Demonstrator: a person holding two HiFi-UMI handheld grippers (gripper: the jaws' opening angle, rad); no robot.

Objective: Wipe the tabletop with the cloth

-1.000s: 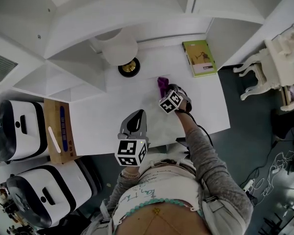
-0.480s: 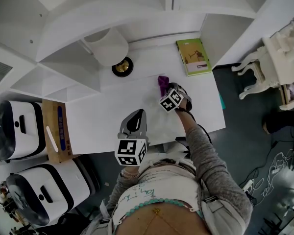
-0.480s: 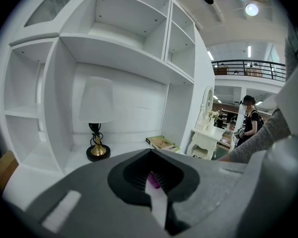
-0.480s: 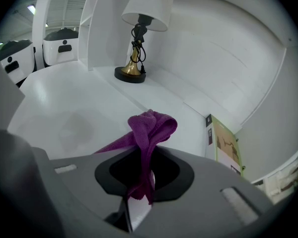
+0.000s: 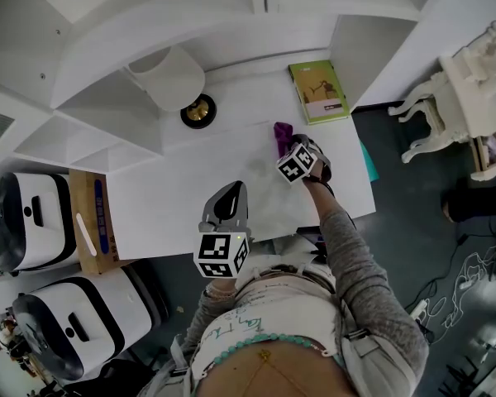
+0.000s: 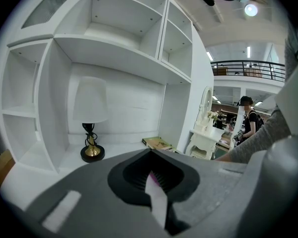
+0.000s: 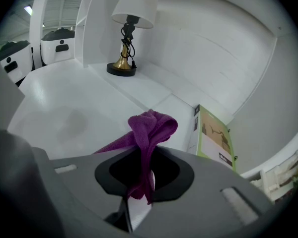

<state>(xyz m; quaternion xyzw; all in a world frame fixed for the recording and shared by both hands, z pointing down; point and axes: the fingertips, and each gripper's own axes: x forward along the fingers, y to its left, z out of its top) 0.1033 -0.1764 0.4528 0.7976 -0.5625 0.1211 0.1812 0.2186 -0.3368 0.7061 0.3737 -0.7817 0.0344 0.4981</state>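
Purple cloth held by the right gripper over the white counter, left gripper empty.
At the left edge of the head view stand two white rounded machines (image 5: 25, 222) with a brown cardboard box (image 5: 91, 217) beside them, and the flat white counter (image 5: 174, 188) fills the middle. In the upper left part of the counter stands a lamp with white shade and gold base (image 5: 197, 112). The left gripper (image 5: 234, 190) is at lower centre, over the near edge of the counter; its jaws are pressed together with nothing between them. Right of centre, the right gripper (image 5: 291, 143) has its jaws clamped on the crumpled purple cloth (image 5: 281, 131), which bunches up in front of the jaws, between the lamp and a thin green book (image 5: 318, 92) that lies flat at the upper right. Whether the cloth presses on the counter is not clear.
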